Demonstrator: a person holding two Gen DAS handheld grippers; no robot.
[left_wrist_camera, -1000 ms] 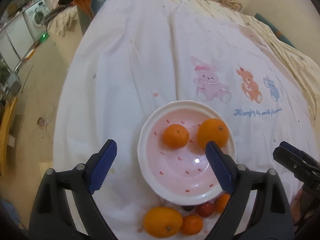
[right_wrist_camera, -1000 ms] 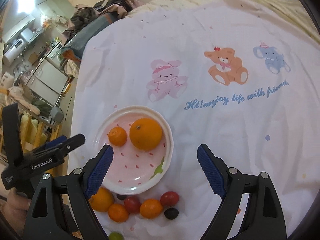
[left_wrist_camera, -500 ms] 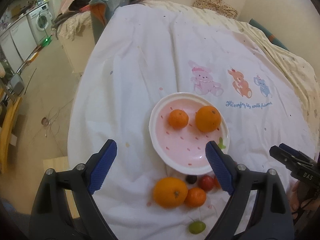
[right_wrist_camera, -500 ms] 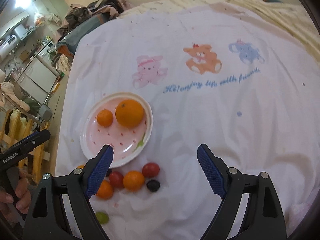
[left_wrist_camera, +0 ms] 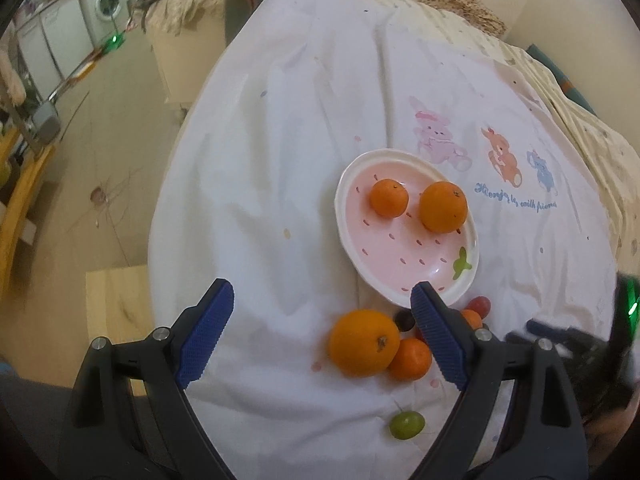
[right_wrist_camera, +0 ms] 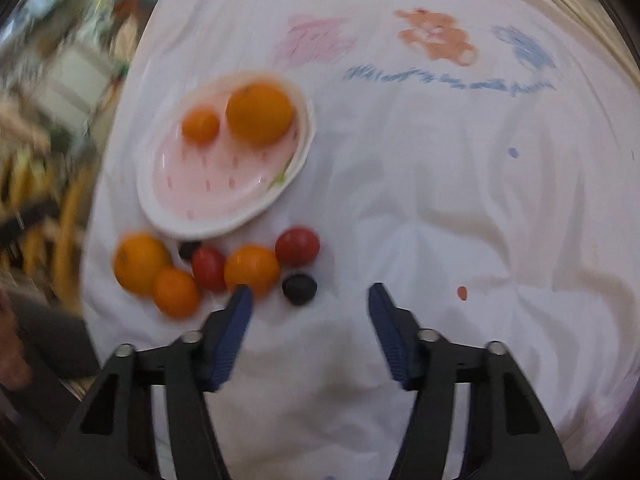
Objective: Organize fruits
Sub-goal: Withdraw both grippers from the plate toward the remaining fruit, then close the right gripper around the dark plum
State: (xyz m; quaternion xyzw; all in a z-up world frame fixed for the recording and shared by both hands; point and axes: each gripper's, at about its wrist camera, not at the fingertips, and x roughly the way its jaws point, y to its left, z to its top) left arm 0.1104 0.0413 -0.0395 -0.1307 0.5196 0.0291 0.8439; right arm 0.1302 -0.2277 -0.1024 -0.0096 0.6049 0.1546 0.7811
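A pink plate (left_wrist_camera: 384, 256) with a white rim holds a big orange (left_wrist_camera: 443, 207) and a small mandarin (left_wrist_camera: 388, 197); it also shows in the right wrist view (right_wrist_camera: 208, 196). In front of it on the cloth lie a large orange (left_wrist_camera: 363, 343), a mandarin (left_wrist_camera: 412, 359), red tomatoes (right_wrist_camera: 297, 245), a dark grape (right_wrist_camera: 299, 289) and a green grape (left_wrist_camera: 407, 424). My left gripper (left_wrist_camera: 322, 332) is open and empty, left of the loose fruit. My right gripper (right_wrist_camera: 310, 320) is open and empty, just short of the dark grape.
The fruit lies on a white cloth (left_wrist_camera: 304, 128) with cartoon animals, over a table. Beyond the cloth's left edge is the floor, with a wooden board (left_wrist_camera: 116, 300) and a washing machine (left_wrist_camera: 106, 0) far back. The right wrist view is blurred.
Both grippers have pulled back and lower toward the near fruit. The right gripper's jaws are narrower than before. The left view shifted left; the plate now sits to its right.
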